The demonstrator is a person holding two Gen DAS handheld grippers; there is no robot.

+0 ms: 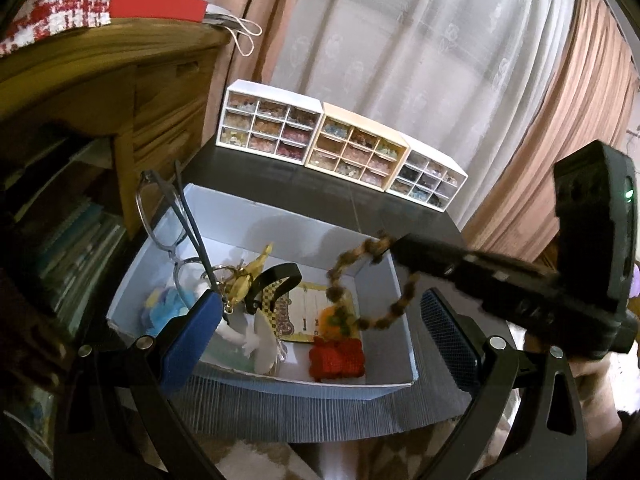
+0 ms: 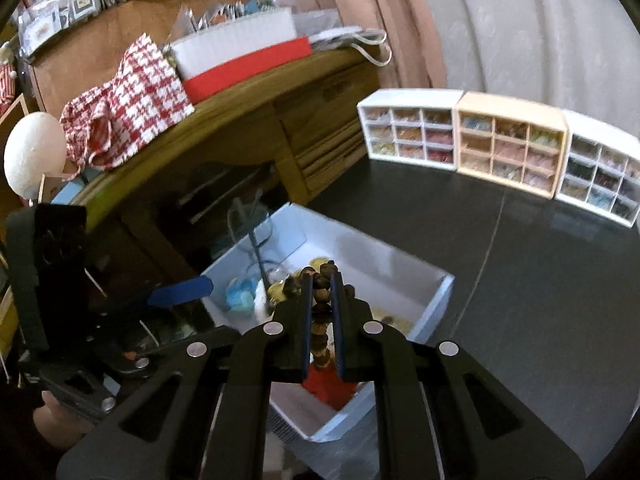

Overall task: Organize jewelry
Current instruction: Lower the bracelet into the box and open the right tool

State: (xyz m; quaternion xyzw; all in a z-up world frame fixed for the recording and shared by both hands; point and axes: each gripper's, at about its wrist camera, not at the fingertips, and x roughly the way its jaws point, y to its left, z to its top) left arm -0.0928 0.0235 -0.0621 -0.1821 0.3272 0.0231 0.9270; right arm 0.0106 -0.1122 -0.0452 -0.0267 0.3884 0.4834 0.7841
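A brown beaded bracelet (image 2: 322,320) is clamped between the nearly closed fingers of the right gripper (image 2: 322,284), its beads bunched at the fingertips and hanging down in a strand between the two black pads. In the left wrist view the same bracelet (image 1: 362,280) is seen dangling in a loop from the right gripper (image 1: 394,246), held in the air above the pale blue box (image 1: 404,360). The left gripper (image 1: 320,316) is held wide apart, with nothing gripped between its blue pads, poised at the near edge of the box. Below and just ahead of both tongs, the box's contents are shown: a red knitted piece (image 1: 338,358), an orange ornament (image 1: 338,320), a black curved band (image 1: 274,282), a printed card (image 1: 308,312), a gold keychain (image 1: 240,280), a white figure (image 1: 256,340) and a blue fluffy item (image 1: 164,308). A pair of glasses (image 1: 168,220) is propped against the box's far left wall. Well beyond the tongs, three small drawer cabinets (image 1: 340,148) filled with beads are lined up on the dark table (image 2: 540,300), backed by curtains (image 1: 460,60). To the left, a wooden desk (image 2: 248,120) is seen bearing a red-and-white checked cloth (image 2: 132,92).
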